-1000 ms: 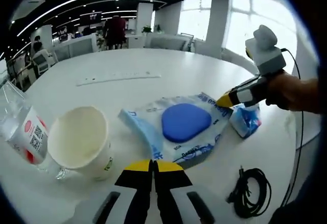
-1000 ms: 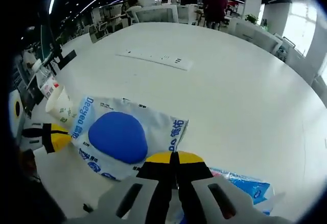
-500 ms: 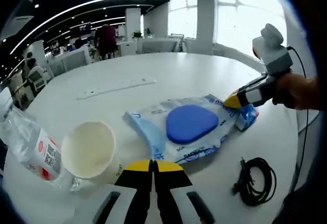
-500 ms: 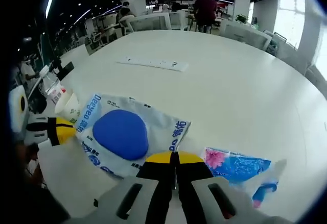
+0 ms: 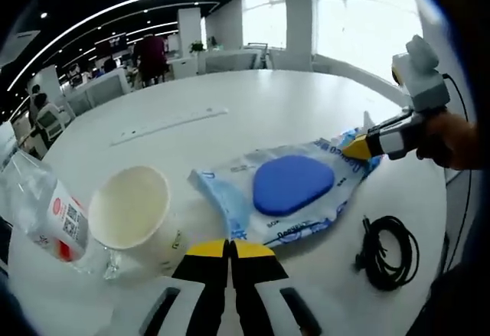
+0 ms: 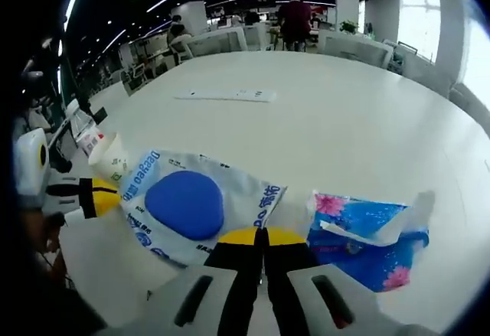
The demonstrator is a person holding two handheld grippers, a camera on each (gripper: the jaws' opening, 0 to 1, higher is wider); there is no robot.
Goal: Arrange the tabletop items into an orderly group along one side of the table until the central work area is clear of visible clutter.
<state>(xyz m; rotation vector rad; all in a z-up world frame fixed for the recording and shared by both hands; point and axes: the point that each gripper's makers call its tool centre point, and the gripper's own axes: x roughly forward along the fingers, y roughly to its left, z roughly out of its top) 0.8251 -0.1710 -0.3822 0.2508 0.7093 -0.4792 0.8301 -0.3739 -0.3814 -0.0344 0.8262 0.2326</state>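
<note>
A white wet-wipe pack (image 5: 285,192) with a blue oval lid lies mid-table, also in the right gripper view (image 6: 191,202). A blue flowered tissue pack (image 6: 366,235) lies just right of it. A paper cup (image 5: 132,215) stands upright beside a lying plastic bottle (image 5: 40,212). My left gripper (image 5: 228,249) is shut and empty, short of the cup and the wipe pack. My right gripper (image 6: 260,236) is shut, its tips at the wipe pack's edge. In the left gripper view it comes in from the right (image 5: 358,148), held by a hand (image 5: 452,141).
A coiled black cable (image 5: 387,252) lies near the table edge. A white power strip (image 5: 168,118) lies farther across the table, in the right gripper view too (image 6: 227,95). Beyond the table are office desks and people. The left gripper (image 6: 90,198) shows by the cup (image 6: 112,160).
The right gripper view has drawn back, so the tissue pack now lies in full to the right of its jaws. Both grippers stay shut. The cup, bottle and cable have not moved.
</note>
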